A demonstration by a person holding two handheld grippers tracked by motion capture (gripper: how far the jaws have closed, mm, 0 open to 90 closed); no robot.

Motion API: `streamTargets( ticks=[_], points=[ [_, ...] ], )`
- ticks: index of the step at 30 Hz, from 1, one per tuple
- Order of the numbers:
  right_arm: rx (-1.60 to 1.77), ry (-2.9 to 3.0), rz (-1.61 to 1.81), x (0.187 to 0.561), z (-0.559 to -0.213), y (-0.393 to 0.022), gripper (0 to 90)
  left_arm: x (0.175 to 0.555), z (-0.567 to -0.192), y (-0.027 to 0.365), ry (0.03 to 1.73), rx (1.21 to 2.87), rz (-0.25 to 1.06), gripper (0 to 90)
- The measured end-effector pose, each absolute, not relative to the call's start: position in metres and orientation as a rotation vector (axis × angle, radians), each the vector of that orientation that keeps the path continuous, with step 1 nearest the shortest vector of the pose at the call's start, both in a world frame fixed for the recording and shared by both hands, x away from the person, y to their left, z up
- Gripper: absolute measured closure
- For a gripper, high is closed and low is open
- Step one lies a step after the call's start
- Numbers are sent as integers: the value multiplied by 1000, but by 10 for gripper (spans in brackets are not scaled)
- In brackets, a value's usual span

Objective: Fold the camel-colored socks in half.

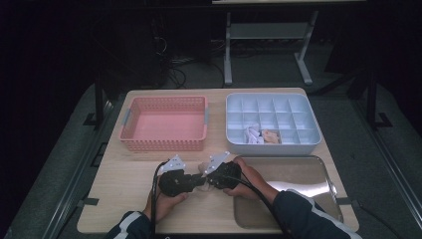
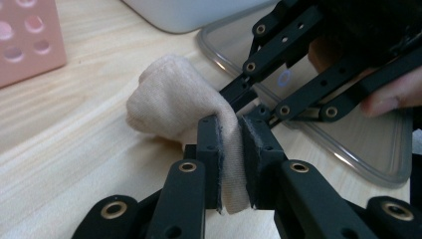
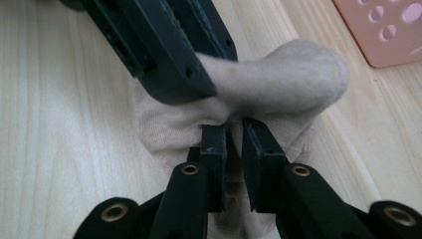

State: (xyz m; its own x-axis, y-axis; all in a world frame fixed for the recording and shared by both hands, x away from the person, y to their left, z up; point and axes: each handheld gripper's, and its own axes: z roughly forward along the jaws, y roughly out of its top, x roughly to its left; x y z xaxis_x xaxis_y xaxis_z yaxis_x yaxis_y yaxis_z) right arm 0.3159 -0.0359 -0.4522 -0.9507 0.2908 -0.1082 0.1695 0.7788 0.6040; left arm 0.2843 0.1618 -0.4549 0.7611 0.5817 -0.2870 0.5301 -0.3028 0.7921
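both tools pinch one beige sock (image 2: 174,99) above the surface (image 1: 124,184): left tool (image 2: 230,149), right tool (image 3: 234,149).

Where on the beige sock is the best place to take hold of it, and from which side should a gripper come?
Grip a thin, flattened edge, not the bulging rounded end. The sock is soft and bunched, so a low approach along the table, from opposite sides, suits it. The left gripper is pinching such a fold from the sock's left in the high view; the right gripper has one from its right.
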Motion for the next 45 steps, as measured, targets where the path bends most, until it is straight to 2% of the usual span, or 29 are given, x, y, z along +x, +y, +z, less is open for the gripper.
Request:
streamTargets(
  ticks=[3,5,6,7,14,24,29,38,41,45],
  points=[
    [388,2749,963,314,-455,-37,776,285,-454,161,832,1980,86,798],
    [398,2754,995,316,-454,-40,709,285,-454,164,834,1991,91,812],
    [395,2754,1005,317,-453,-42,641,285,-453,166,838,1992,89,816],
    [426,2753,1032,317,-451,-44,634,285,-453,168,834,1997,89,817],
    [453,2760,1033,315,-438,-63,753,285,-452,171,847,2001,103,815],
    [459,2787,963,318,-454,-58,777,285,-449,155,798,2029,144,782],
    [466,2780,969,318,-455,-56,781,281,-450,140,744,2090,218,778],
    [423,2760,981,318,-457,-57,724,279,-456,132,728,2128,237,773],
    [428,2771,972,321,-454,-61,627,278,-456,130,721,2145,259,786],
    [447,2734,1101,320,-429,-76,654,280,-454,133,710,2158,254,801]
  ],
)
